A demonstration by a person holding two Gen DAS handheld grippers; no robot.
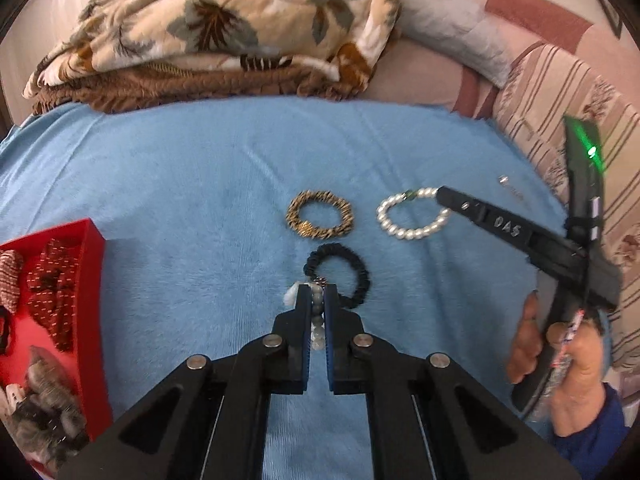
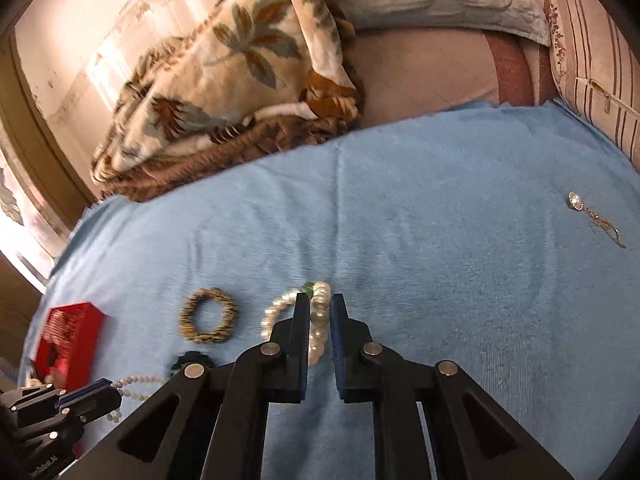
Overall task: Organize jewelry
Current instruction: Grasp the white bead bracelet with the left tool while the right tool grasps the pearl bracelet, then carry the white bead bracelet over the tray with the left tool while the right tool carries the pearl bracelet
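My left gripper [image 1: 317, 292] is shut on a small-bead necklace [image 1: 317, 316], whose strand also shows in the right wrist view [image 2: 136, 382]. It sits just in front of a black scrunchie [image 1: 340, 268]. My right gripper [image 2: 320, 300] is closed around the large white pearl bracelet [image 2: 318, 320] on the blue towel [image 2: 440, 240]; the bracelet also shows in the left wrist view [image 1: 404, 224]. A leopard-print scrunchie [image 1: 319, 214] lies left of the bracelet. A red box [image 1: 60, 300] with hair accessories stands at the left.
A silver pendant earring [image 2: 588, 212] lies far right on the towel. A folded leaf-pattern blanket [image 1: 208, 32] and pillows [image 1: 452, 44] lie beyond the towel's far edge. A striped cushion [image 1: 560, 92] borders the right side.
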